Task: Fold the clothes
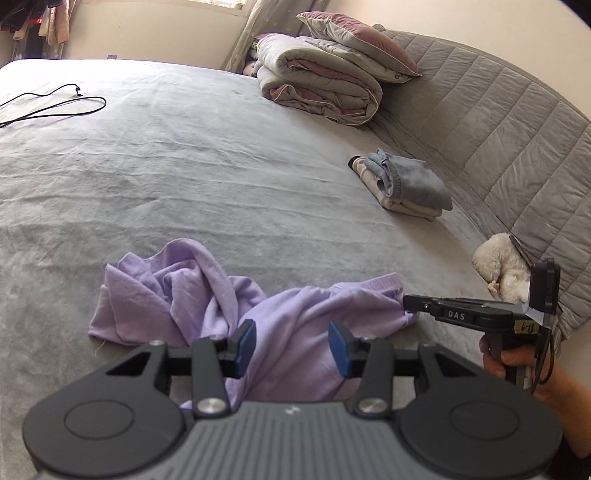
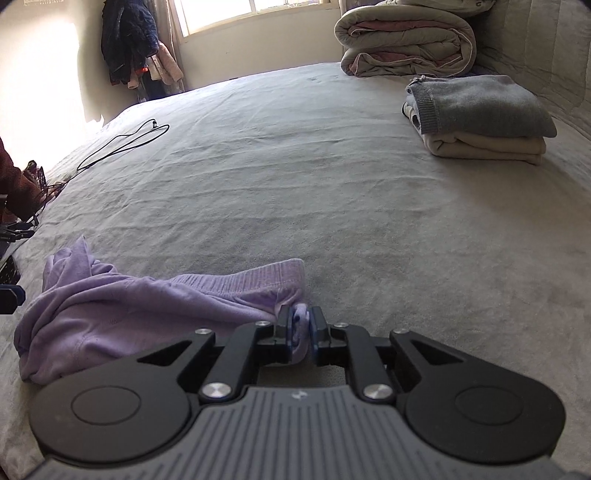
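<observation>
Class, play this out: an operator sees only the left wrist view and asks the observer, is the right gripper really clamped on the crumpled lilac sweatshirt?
Observer: Yes, the right gripper pinches a bunch of the crumpled lilac sweatshirt beside its ribbed hem.
Operator: What lies left of the bed?
Observer: A dark red sleeve reaches in at the bed's edge.
Operator: Any window?
Observer: Yes, a bright window behind the grey bedspread.

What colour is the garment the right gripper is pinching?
Lilac garment, plain, no pattern; clearest in the left wrist view.
</observation>
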`<state>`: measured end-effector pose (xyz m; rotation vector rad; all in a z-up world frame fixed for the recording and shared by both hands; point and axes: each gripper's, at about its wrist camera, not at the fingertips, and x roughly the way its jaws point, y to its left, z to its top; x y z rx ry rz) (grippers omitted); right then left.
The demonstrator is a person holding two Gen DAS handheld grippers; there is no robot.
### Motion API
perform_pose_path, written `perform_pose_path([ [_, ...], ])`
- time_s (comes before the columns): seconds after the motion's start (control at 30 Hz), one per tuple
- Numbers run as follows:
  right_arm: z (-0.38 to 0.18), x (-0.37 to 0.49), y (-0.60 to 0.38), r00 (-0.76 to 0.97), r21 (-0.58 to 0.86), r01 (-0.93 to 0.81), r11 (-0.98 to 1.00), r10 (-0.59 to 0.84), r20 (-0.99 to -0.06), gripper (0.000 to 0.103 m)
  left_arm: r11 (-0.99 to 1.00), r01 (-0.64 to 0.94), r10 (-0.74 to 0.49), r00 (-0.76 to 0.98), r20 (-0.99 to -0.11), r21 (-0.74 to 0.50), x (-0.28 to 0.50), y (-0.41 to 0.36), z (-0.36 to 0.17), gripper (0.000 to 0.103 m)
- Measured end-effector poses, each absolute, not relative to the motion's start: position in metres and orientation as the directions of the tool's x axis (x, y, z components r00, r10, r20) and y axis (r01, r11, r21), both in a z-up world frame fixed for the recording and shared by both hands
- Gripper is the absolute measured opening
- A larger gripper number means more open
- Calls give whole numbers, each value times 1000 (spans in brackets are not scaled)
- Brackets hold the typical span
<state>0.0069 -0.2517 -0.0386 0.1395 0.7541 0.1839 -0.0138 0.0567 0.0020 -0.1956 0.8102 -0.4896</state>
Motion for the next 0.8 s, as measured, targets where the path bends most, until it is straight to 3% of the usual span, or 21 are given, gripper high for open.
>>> perform_pose_path([
  [0.23, -34, 14, -256, 708, 245, -97, 965, 240, -664, 19, 891, 279, -453, 563, -691, -357, 17, 41, -12, 43],
  [0.3, -33, 16, -256, 712, 244, -95, 965, 237, -661, 38, 895, 258, -445, 553, -704, -364, 25, 38, -18, 43],
  [0.57, -36, 26, -251, 688, 231, -109, 967, 241, -685, 38, 874, 203, -482, 486, -729, -442, 45, 35, -38, 39],
  [0.63, -39, 28, -245, 678, 219, -118, 969, 240, -695, 35, 871, 213, -488, 476, -732, -443, 46, 31, -39, 36],
  [0.67, -40, 29, -242, 678, 209, -121, 970, 235, -696, 26, 870, 216, -490, 472, -733, -443, 46, 30, -39, 32],
  [0.77, -38, 31, -235, 693, 173, -121, 977, 208, -690, 11, 869, 220, -492, 474, -730, -443, 48, 28, -37, 10],
  [0.8, -37, 32, -233, 698, 161, -121, 980, 199, -688, 9, 870, 218, -490, 484, -725, -443, 49, 28, -35, 10],
])
